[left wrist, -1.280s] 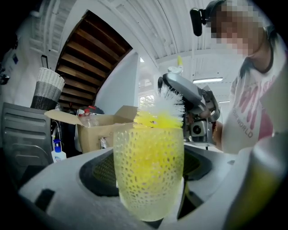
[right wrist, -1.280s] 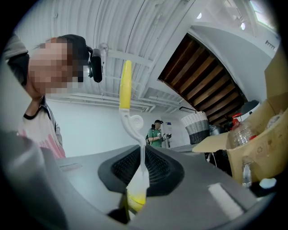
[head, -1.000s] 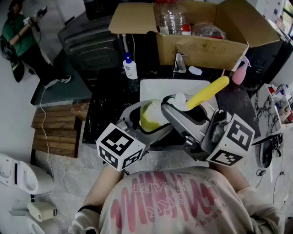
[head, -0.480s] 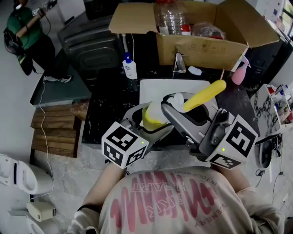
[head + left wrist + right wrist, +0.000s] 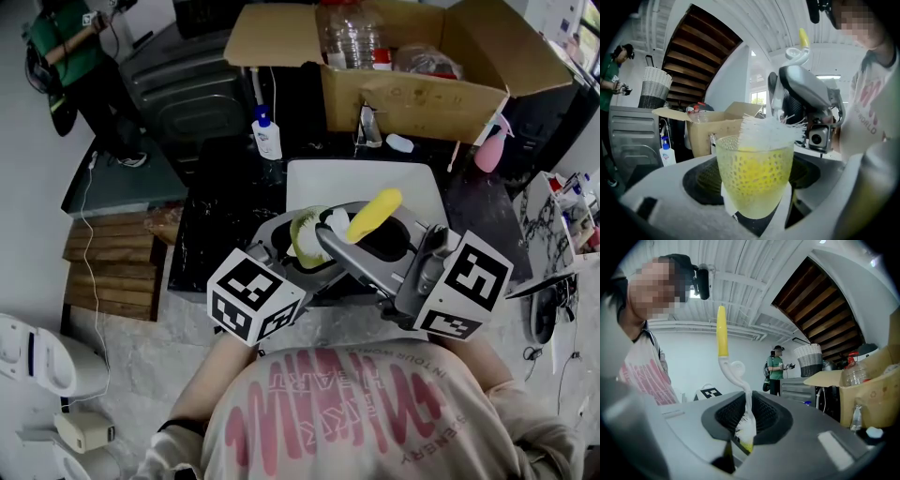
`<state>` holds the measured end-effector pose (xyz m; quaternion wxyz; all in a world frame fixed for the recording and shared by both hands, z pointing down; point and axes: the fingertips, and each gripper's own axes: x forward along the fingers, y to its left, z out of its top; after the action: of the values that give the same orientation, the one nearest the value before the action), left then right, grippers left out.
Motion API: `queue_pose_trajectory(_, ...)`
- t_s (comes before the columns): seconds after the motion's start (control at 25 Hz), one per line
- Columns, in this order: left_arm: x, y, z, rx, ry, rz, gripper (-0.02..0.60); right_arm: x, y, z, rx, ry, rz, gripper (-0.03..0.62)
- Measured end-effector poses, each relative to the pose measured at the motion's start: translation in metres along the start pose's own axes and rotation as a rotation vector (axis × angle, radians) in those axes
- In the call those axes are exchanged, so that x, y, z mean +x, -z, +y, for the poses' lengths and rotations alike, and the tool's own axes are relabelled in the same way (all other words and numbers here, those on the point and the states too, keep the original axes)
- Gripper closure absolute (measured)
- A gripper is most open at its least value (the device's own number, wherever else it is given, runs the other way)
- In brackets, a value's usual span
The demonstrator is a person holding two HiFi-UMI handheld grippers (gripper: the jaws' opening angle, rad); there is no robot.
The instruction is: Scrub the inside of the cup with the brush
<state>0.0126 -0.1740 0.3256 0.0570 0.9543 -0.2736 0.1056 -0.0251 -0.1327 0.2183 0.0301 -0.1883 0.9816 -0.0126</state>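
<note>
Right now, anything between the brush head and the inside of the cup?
Nothing visible. The brush has its bristles in the open mouth of the cup; the left gripper holds the cup, the right gripper the brush.

The brush (image 5: 373, 214) has swung round: its yellow handle, which a second ago slanted far out to the right, now stands short and steep, close over the right gripper (image 5: 339, 234). That gripper has drawn a little to the left, nearer the cup (image 5: 302, 239). The cup's mouth, open and yellow-green inside before, now shows white bristles at its rim. The left gripper (image 5: 298, 255) has shifted slightly to the right. In the background, the person in green (image 5: 80, 47) has moved right and now stands upright.
</note>
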Motion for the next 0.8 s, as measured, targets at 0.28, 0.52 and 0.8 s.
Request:
queue_pose_trajectory(0.28, -0.002, 0.0, -0.013, -0.004, 0.064, -0.017, 0.195, -0.007, -0.006, -0.01, 0.021, 0.044, -0.031, 0.551)
queue_pose_trajectory(0.52, -0.003, 0.002, -0.014, -0.015, 0.076, -0.017, 0.195, -0.02, -0.027, -0.015, 0.03, 0.083, -0.116, 0.551)
queue_pose_trajectory(0.8, -0.004, 0.002, -0.016, -0.032, 0.071, -0.031, 0.193, -0.036, -0.044, -0.023, 0.072, 0.121, -0.204, 0.551)
